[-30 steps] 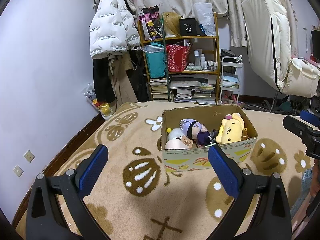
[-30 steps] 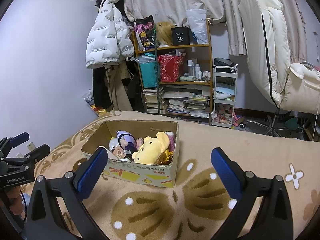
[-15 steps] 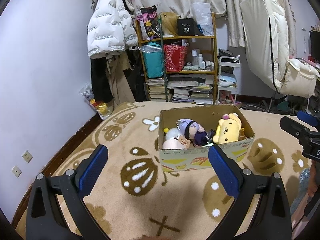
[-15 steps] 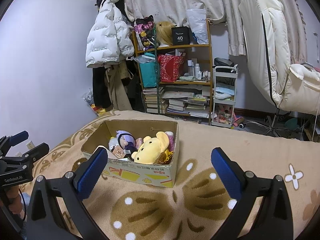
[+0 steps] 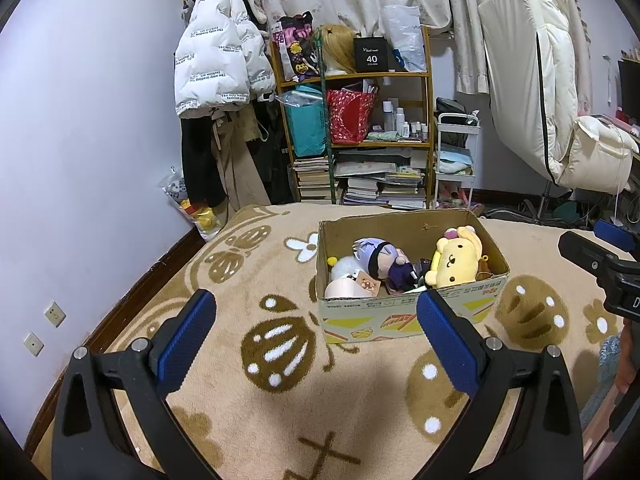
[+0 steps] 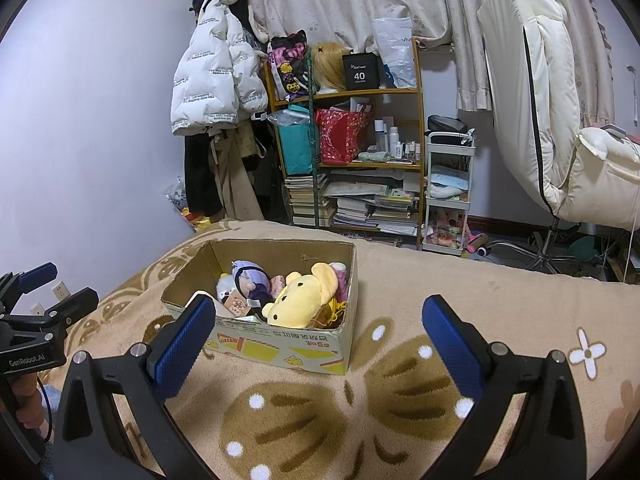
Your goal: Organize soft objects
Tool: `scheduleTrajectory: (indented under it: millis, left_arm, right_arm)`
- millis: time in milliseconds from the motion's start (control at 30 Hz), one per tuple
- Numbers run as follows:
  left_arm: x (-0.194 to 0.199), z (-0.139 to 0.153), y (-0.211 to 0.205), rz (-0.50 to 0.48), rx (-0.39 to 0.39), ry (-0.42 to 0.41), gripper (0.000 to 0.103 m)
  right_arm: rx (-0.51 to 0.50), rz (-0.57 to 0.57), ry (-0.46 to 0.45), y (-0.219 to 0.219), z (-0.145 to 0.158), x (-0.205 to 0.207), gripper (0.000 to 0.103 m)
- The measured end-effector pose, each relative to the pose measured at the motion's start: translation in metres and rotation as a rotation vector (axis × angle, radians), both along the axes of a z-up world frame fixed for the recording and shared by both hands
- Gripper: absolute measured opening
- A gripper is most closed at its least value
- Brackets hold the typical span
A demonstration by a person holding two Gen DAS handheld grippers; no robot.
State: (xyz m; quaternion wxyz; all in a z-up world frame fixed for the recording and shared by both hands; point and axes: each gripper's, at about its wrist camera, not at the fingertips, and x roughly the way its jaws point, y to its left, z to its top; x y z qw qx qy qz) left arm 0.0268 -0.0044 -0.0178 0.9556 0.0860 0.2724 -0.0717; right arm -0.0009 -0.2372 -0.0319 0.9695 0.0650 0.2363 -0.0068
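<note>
A cardboard box (image 5: 404, 312) (image 6: 280, 346) sits on the beige patterned blanket. It holds several soft toys: a yellow plush dog (image 5: 454, 262) (image 6: 302, 300), a purple-haired doll (image 5: 380, 258) (image 6: 250, 276) and a white fluffy toy (image 5: 346, 268). My left gripper (image 5: 316, 336) hovers open in front of the box with nothing between its fingers. My right gripper (image 6: 316, 340) is open too, empty, on the box's right front side. Each gripper shows at the edge of the other's view.
The blanket (image 5: 260, 280) covers a bed that ends at a lilac wall (image 5: 80, 160) on the left. Behind stand a cluttered wooden shelf (image 5: 360, 140), hanging coats (image 5: 220, 72), a white trolley (image 6: 448, 192) and a cream chair (image 6: 560, 120).
The left gripper has drawn back and up slightly, so the box sits a little lower in its view. The right view has barely changed. Both grippers stay open.
</note>
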Motion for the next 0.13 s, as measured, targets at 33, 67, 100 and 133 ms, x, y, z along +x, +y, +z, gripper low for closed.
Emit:
scheduleTrajectory:
  millis: [33,67,100,133]
  left_arm:
    - [0.0002,-0.0001,0.0001,0.0,0.0,0.0,0.1]
    - [0.0003,-0.0002,0.0003,-0.001,-0.001,0.001,0.1]
    - [0.0,-0.0001,0.0001,-0.001,-0.001,0.0,0.1]
    - [0.0,-0.0001,0.0,-0.001,0.0,0.001,0.1]
  right_arm:
    - [0.001,0.0,0.0,0.0001,-0.0009,0.0003,0.103]
    - [0.0,0.0,0.0,0.0,-0.0007,0.0001,0.103]
    - [0.0,0.001,0.0,-0.0003,0.0001,0.0,0.103]
    - [0.0,0.001,0.0,-0.0003,-0.0003,0.0002,0.103]
